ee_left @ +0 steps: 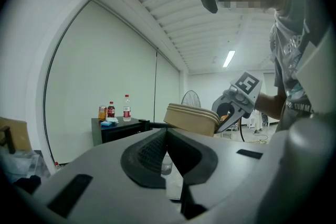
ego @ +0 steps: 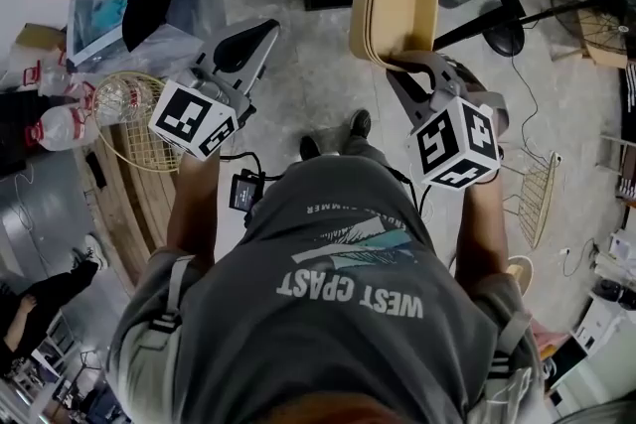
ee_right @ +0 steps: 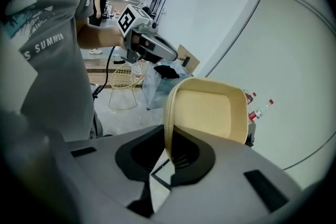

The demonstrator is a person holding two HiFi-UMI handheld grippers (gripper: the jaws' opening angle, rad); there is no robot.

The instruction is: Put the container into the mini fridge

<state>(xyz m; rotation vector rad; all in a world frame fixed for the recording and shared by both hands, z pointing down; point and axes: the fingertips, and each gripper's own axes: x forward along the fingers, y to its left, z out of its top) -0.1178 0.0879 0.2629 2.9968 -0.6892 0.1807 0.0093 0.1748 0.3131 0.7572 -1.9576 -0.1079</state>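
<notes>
While it's nowhere near the fridge yet, the container is safely in the right gripper. Those fingers are nearly closed, pinched on the thin rim at one short end. So the tan tub sticks out at 12 o'clock from them, standing on edge, with its long axis running straight on from the fingers. Going by the stacked rims it might be a couple of tubs nested, though I can't swear to it.

The left gripper is off at about 9 o'clock from the tub in the head view and isn't touching it. Its fingers are pressed together with nothing in them, so that's the free hand.

Further out, at roughly 10 o'clock in the left gripper view, sits a black cabinet with bottles on top. I'm guessing that's the mini fridge, and I can't tell from here if its door is open.

My take: the right hand does the carrying and the tub's far short end would go in first. The left is the one available for the door.
</notes>
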